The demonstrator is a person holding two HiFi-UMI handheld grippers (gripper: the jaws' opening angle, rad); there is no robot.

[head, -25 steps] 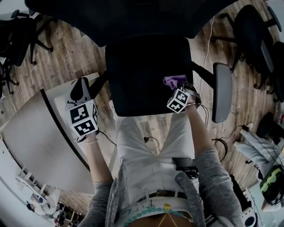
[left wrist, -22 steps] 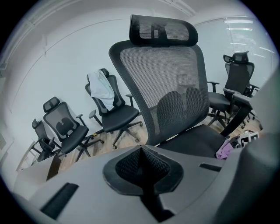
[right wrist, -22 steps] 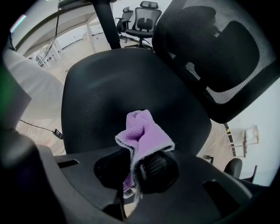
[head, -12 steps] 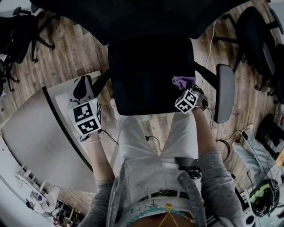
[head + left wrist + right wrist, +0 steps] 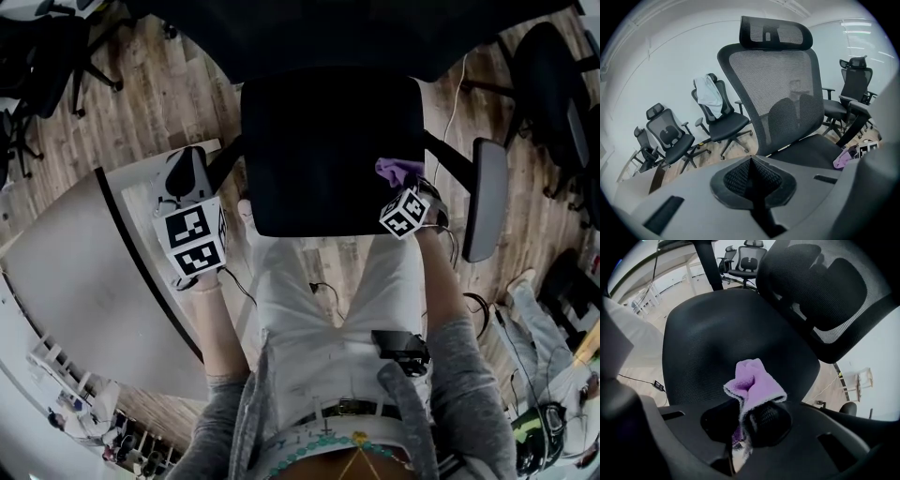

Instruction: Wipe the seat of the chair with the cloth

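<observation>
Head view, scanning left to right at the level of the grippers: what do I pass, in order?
In order: curved white table → left tongs → black padded chair seat → purple cloth → grey chair armrest.

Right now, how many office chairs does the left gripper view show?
5: the nearest black mesh-backed chair, one holding a white garment, two chairs far left, another at right. More may be hidden.

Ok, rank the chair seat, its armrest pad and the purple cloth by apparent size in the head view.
Largest: chair seat
Next: armrest pad
Smallest: purple cloth, only partly visible
</observation>
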